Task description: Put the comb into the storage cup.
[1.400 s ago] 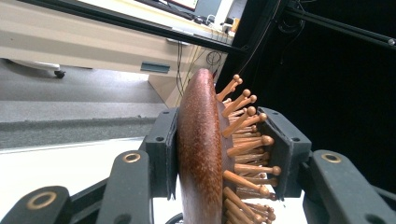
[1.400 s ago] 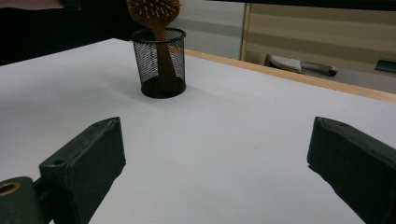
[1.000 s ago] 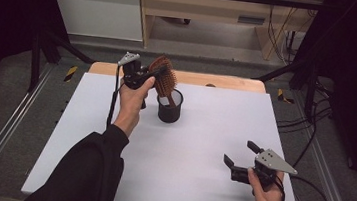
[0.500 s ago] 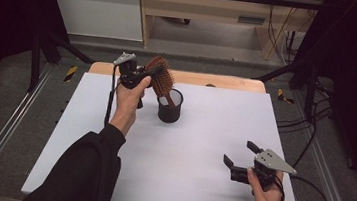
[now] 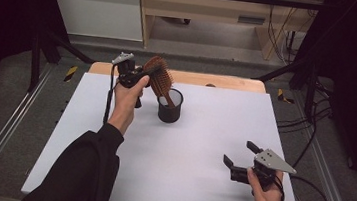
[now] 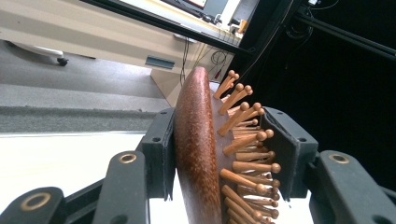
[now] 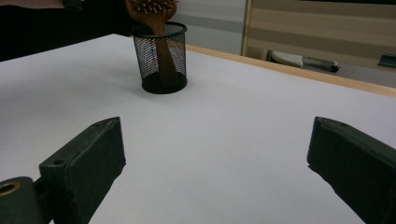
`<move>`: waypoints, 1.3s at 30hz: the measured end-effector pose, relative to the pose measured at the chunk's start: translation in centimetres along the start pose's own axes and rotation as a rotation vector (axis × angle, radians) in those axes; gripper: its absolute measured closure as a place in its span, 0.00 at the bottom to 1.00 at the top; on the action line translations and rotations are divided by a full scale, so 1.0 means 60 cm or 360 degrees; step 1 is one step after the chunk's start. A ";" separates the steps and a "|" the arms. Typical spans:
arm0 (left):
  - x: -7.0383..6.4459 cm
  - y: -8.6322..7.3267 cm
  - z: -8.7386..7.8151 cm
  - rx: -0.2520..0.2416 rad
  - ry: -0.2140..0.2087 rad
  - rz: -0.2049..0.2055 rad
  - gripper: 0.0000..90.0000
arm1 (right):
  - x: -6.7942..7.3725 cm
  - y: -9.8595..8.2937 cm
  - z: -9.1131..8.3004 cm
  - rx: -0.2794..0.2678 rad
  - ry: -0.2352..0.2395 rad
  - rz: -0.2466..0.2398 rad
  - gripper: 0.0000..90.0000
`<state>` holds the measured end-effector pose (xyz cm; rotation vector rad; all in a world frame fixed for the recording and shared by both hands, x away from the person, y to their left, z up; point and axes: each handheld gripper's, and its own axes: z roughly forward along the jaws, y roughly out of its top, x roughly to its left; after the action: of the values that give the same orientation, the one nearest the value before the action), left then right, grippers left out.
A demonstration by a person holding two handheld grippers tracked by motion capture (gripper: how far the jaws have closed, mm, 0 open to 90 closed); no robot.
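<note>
A brown wooden hairbrush (image 5: 160, 76) with peg bristles leans leftward, its handle down inside a black mesh cup (image 5: 169, 107) at the back middle of the white table (image 5: 201, 148). My left gripper (image 5: 141, 74) is shut on the brush head, one jaw on the smooth back and the other against the bristles; in the left gripper view the hairbrush (image 6: 198, 154) sits between the jaws of the left gripper (image 6: 219, 126). My right gripper (image 5: 239, 153) hovers open and empty at the front right. The right gripper (image 7: 219, 140) faces the mesh cup (image 7: 159, 60) and the hairbrush (image 7: 152, 11).
A wooden strip (image 5: 228, 82) borders the table's far edge. Metal rails (image 5: 7, 133) run along the left side, and cables (image 5: 312, 145) trail off the right. Open white surface lies between the cup and the right gripper.
My left gripper has shifted slightly to the left with the brush head, and the handle stays in the cup. The right gripper has not moved.
</note>
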<state>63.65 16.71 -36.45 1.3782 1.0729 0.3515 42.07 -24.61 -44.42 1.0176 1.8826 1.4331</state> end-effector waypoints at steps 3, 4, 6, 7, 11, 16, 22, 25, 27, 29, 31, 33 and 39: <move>0.002 0.000 -0.001 0.0006 0.0009 -0.0003 0.54 | -0.001 0.000 0.000 -0.0002 -0.0002 0.0004 0.05; 0.003 0.000 0.000 0.0004 0.0012 -0.0007 0.54 | -0.001 0.000 0.000 -0.0002 -0.0001 0.0005 0.05; 0.005 0.000 -0.001 0.0011 0.0015 -0.0012 0.54 | -0.001 0.000 -0.001 -0.0002 0.0000 0.0006 0.05; 0.006 0.000 -0.001 0.0011 0.0018 -0.0017 0.53 | -0.001 0.000 0.000 -0.0003 0.0000 0.0005 0.05; 0.009 -0.001 -0.002 0.0007 0.0019 -0.0026 0.53 | -0.001 0.000 0.000 -0.0001 0.0004 0.0004 0.05; 0.013 -0.001 -0.002 0.0006 0.0012 -0.0036 0.53 | -0.002 0.000 -0.001 -0.0002 0.0000 0.0010 0.05; 0.017 -0.003 -0.002 0.0008 0.0008 -0.0049 0.53 | -0.001 -0.001 0.001 0.0004 0.0004 0.0000 0.05; 0.017 -0.003 -0.003 0.0007 0.0006 -0.0048 0.52 | -0.001 -0.001 0.001 0.0007 0.0004 0.0004 0.05; 0.018 -0.003 -0.003 0.0012 0.0005 -0.0045 0.52 | -0.001 -0.001 0.001 0.0009 0.0004 0.0005 0.05; 0.019 -0.003 -0.004 0.0013 0.0005 -0.0038 0.52 | -0.001 -0.001 0.001 0.0010 0.0003 0.0003 0.05; 0.019 -0.004 -0.004 0.0013 0.0003 -0.0037 0.52 | -0.001 -0.001 0.001 0.0010 0.0004 0.0003 0.05; 0.018 -0.004 -0.003 0.0011 0.0004 -0.0038 0.51 | -0.001 -0.001 0.001 0.0011 0.0004 0.0003 0.05; 0.018 -0.004 -0.003 0.0012 0.0009 -0.0024 0.50 | -0.001 -0.001 0.001 0.0012 0.0006 0.0001 0.05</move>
<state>63.97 17.58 -37.06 1.3759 1.0897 0.3410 42.13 -24.63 -44.52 1.0197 1.8918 1.4306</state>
